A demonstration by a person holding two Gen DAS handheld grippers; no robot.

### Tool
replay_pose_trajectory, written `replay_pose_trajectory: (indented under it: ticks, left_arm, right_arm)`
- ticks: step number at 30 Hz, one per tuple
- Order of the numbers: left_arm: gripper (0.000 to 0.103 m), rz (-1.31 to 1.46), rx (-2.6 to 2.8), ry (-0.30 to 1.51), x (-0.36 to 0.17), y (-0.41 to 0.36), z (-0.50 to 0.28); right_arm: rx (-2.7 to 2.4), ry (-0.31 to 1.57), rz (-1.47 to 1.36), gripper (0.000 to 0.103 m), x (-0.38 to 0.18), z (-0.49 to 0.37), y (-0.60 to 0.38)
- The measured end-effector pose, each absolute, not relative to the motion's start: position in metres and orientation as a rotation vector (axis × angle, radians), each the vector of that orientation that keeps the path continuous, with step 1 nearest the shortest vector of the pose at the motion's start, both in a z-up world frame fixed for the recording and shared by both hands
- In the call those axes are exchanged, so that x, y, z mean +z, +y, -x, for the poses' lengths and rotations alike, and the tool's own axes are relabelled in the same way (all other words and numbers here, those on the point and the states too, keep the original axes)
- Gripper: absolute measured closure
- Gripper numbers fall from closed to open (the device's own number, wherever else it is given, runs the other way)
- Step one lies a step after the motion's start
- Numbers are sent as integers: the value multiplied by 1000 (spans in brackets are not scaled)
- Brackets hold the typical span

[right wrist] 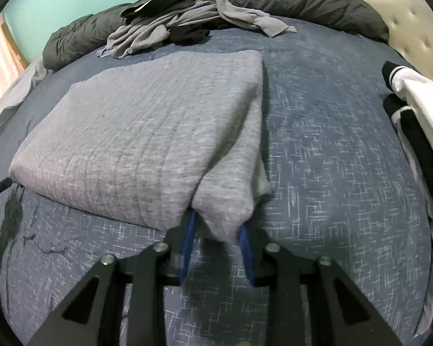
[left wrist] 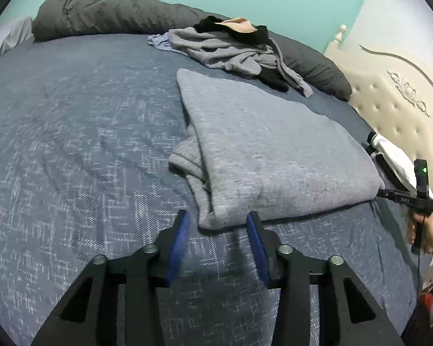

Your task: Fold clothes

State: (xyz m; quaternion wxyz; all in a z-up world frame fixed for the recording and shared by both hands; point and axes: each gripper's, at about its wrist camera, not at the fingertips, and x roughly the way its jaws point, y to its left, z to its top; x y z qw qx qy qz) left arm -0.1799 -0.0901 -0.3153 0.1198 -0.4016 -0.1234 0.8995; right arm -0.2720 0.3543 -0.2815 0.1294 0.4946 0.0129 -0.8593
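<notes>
A grey garment (left wrist: 268, 150), folded into a thick rectangle, lies on the blue bedspread (left wrist: 72, 144). In the left wrist view its near corner rests just ahead of my left gripper (left wrist: 218, 217), which stands open with its blue pads wide apart and holds nothing. In the right wrist view the other near corner of the grey garment (right wrist: 147, 132) drapes down between the blue pads of my right gripper (right wrist: 217, 225). Those pads stand apart around the fabric and do not pinch it. A hand (left wrist: 427, 230) holds the right gripper at the garment's far right edge.
A loose pile of grey and black clothes (left wrist: 233, 49) lies behind the folded garment. A dark grey duvet (left wrist: 115, 14) is bunched along the far side. A white-and-black garment (right wrist: 418, 101) lies at the right by the cream tufted headboard (left wrist: 389, 101).
</notes>
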Motion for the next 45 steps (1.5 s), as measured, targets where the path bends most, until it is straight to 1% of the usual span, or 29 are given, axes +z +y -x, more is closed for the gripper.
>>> replay_pose_trajectory:
  ticks: [1,2,3,4,7,13,16,23,29,31,32,34,35,36,40,41,42,43,44,45]
  left_arm:
    - [87,1173,2632,-335,-315,-87,181]
    - [90,1171,2636,-309,-315,-84,182]
    - [96,1169,2639,-288,-315,-82,183]
    - [97,1168,2643,-270,-316,-79,184]
    - [98,1165,2656,-313,-318,-83,184]
    - [99,1164,2661,-393,-321,-99,180]
    - [99,1169,2657,-416,-324,-102,180]
    - [99,1180,2633,-495,-329,-112,187]
    - [99,1184,2626,-498,-330,-110,190]
    - [99,1182,2629,-477,-329,-108,191]
    - [99,1182,2629,-466,-328,-107,191]
    - [99,1182,2627,-467,-328,-107,191]
    - [99,1181,2627,-469,-328,-106,191]
    - [99,1181,2627,-471,-328,-106,191]
    - [99,1181,2629,-472,-329,-105,192]
    - [99,1182,2630,-471,-329,-105,192]
    - [99,1183,2630,-469,-329,-105,192]
    - [99,1184,2631,-467,-329,-105,192]
    - [99,1185,2631,-465,-329,-105,193]
    - [99,1186,2631,-463,-329,-105,193]
  right_arm:
    - [-2493,43,-1437,86,-282,272,353]
    - [-2494,55,-1435,90,-282,272,352]
    - [-2495,67,-1434,96,-282,271,351]
    - [-2492,76,-1432,96,-281,272,349]
    - [-2514,121,-1428,98,-276,272,348]
    - [-2591,81,-1367,99,-254,271,368]
    - [-2577,34,-1374,100,-255,274,377]
    - [-2517,96,-1371,100,-253,266,386]
    - [-2483,37,-1395,99,-261,274,384]
    - [-2468,101,-1409,98,-265,273,373]
    - [-2467,127,-1419,93,-267,273,370]
    - [-2463,198,-1436,91,-273,269,362]
    - [-2461,234,-1444,85,-276,268,358]
    - [-2468,293,-1447,81,-278,267,353]
    - [-2452,402,-1424,80,-285,267,338]
    - [-2443,416,-1443,81,-289,269,336]
    - [-2446,455,-1465,90,-293,270,333]
    - [-2447,492,-1462,96,-295,270,331]
    - [-2448,529,-1459,100,-297,269,329]
    - [-2447,580,-1449,101,-298,267,327]
